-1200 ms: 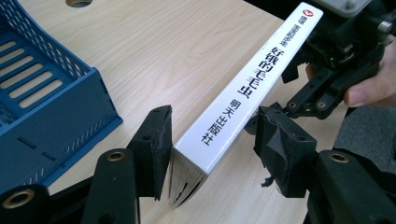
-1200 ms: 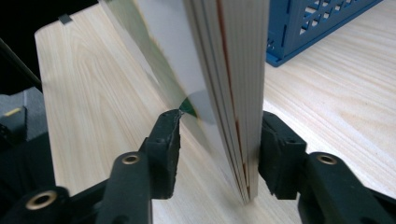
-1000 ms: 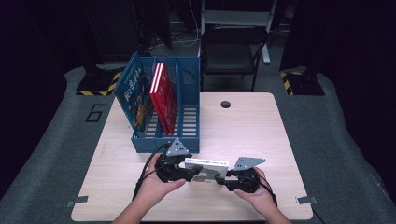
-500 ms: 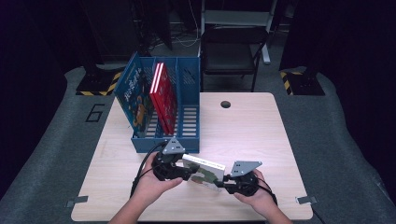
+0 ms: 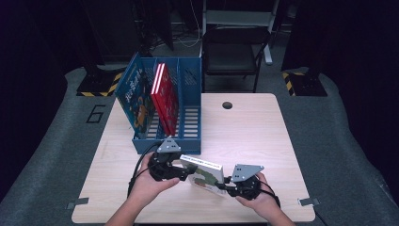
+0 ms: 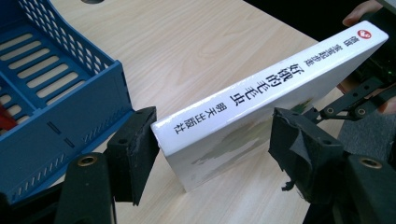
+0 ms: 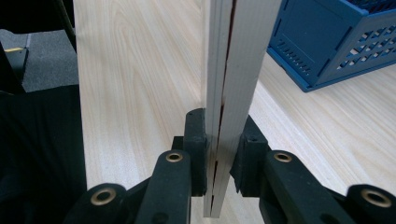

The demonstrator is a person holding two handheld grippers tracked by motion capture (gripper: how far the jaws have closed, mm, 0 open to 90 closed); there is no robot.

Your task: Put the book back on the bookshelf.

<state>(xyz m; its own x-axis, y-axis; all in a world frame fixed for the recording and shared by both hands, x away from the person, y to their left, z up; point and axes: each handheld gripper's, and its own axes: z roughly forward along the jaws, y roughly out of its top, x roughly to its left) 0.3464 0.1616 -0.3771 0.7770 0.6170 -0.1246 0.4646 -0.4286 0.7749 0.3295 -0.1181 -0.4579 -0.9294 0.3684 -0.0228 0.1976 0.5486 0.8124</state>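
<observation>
Wooden table point(image 5: 244, 136) was the landmark. On its far-left part stood a blue rack point(image 5: 164, 145), with a red book point(image 5: 165, 99) upright in a middle slot and a blue picture book point(image 5: 134, 96) leaning at the left end. There was a round hole point(image 5: 227, 105) near the table's far edge and a dark chair point(image 5: 233, 52) beyond it. Left of the table, a floor mark point(image 5: 96, 114) was probably a "6".
</observation>
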